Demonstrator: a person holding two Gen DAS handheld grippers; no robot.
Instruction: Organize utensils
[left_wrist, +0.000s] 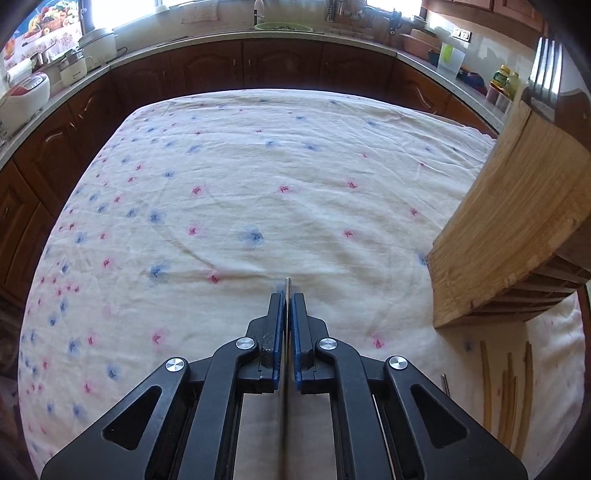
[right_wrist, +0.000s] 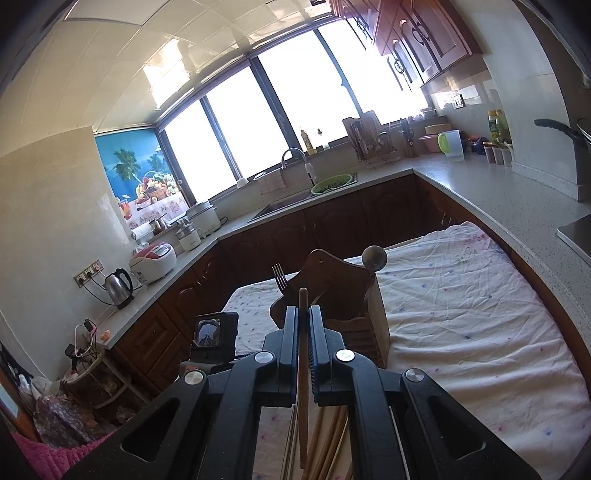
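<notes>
On a floral cloth (left_wrist: 258, 177) covering the table, the left gripper (left_wrist: 287, 295) is clamped on a thin metal utensil (left_wrist: 287, 286), its tip near the cloth. The right gripper (right_wrist: 303, 310) is clamped on a wooden chopstick (right_wrist: 303, 299), aimed at the wooden holder (right_wrist: 347, 306) standing mid-table, where a fork (right_wrist: 279, 278) and a round-headed utensil (right_wrist: 373, 258) already stand. Loading looks under way; next, each piece must be lifted over the holder's rim and lowered in. More chopsticks (left_wrist: 508, 387) wait beside the holder.
</notes>
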